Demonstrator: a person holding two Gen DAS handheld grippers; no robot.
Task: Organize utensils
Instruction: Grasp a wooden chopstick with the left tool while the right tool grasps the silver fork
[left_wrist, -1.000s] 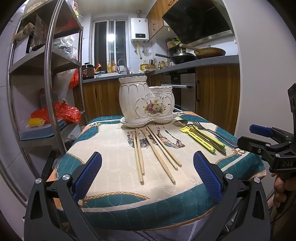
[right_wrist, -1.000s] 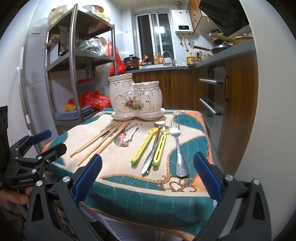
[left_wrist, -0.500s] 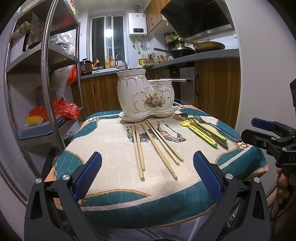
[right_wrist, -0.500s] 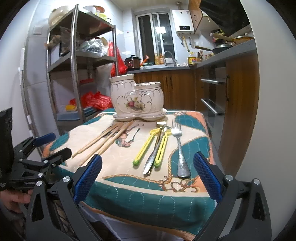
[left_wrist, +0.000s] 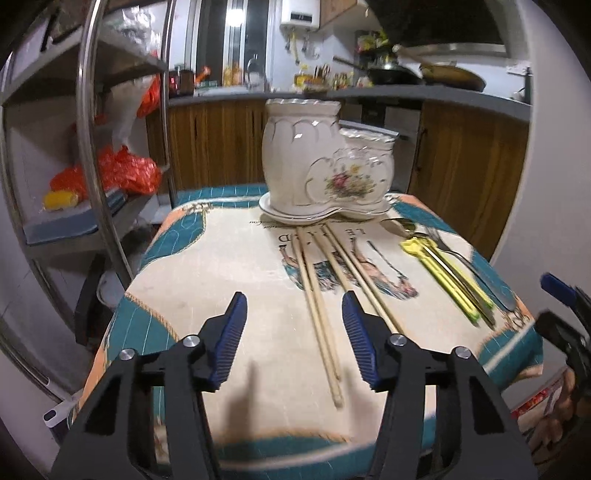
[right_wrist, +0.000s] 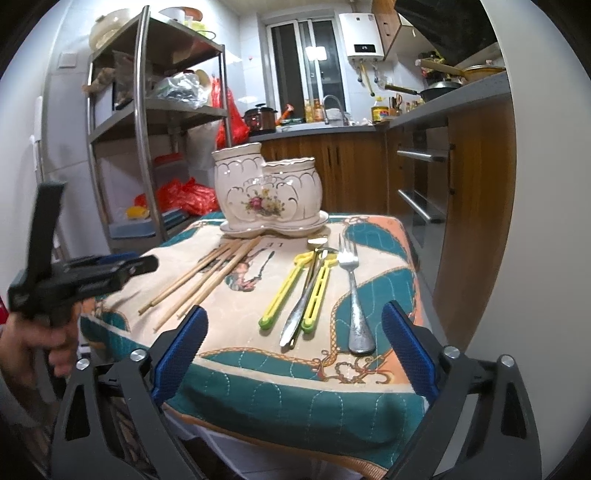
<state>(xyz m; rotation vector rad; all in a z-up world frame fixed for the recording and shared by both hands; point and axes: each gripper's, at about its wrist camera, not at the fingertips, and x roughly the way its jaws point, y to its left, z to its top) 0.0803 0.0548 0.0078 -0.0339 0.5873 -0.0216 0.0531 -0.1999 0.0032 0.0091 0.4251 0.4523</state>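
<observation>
Since our left gripper hovers empty, jaws parted, beside the chopsticks' near ends, we judge they go first. They lie on the cloth, tips toward the holder. Our right gripper, spread wide and empty, waits before the fork.

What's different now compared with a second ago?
The left gripper has moved forward over the table, narrowed its jaws, and now hangs beside the chopsticks, holding nothing. The right gripper, fork and ceramic holder stayed put.
</observation>
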